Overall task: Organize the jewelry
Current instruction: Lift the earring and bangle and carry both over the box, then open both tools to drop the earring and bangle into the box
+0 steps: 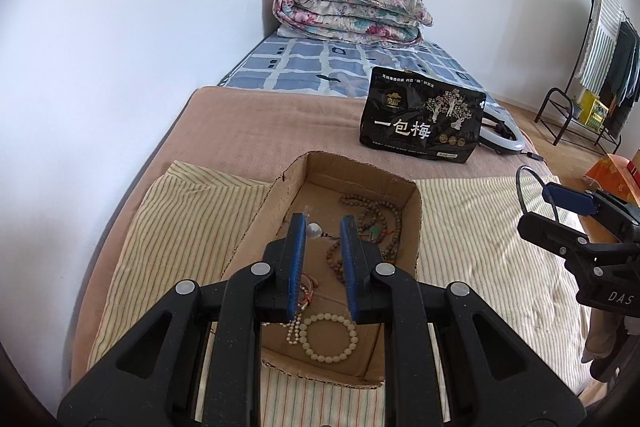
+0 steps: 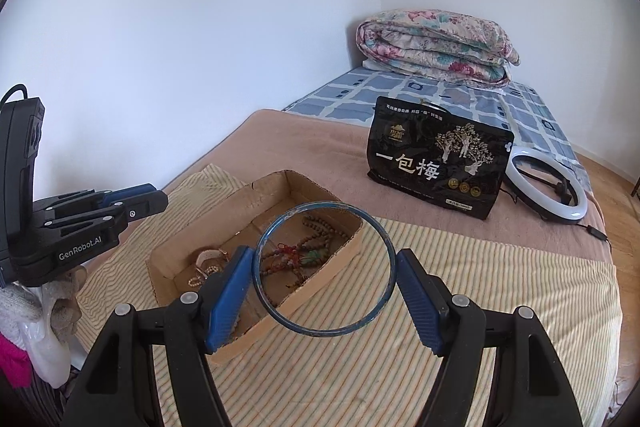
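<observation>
One striped cloth [image 2: 460, 291] over bed [image 2: 304, 143]

The box [image 1: 414, 215] is plain brown cardboard. Inside lie brown wooden beads [image 1: 384, 223] with red and green tassels, and a pale cream bead bracelet [image 1: 329, 337]. The bangle [image 2: 324, 269] is worn blue. Each claw is black with blue pads [image 1: 296, 259]. The cloth [image 2: 460, 307] under the box has thin green stripes on cream; the blanket [image 1: 256, 131] is pinkish tan. The sheet [image 1: 320, 63] is blue-and-white check, the folded quilt [image 1: 352, 11] floral pink and teal. The bag [image 2: 436, 163] is black with white lettering and gold trees.
</observation>
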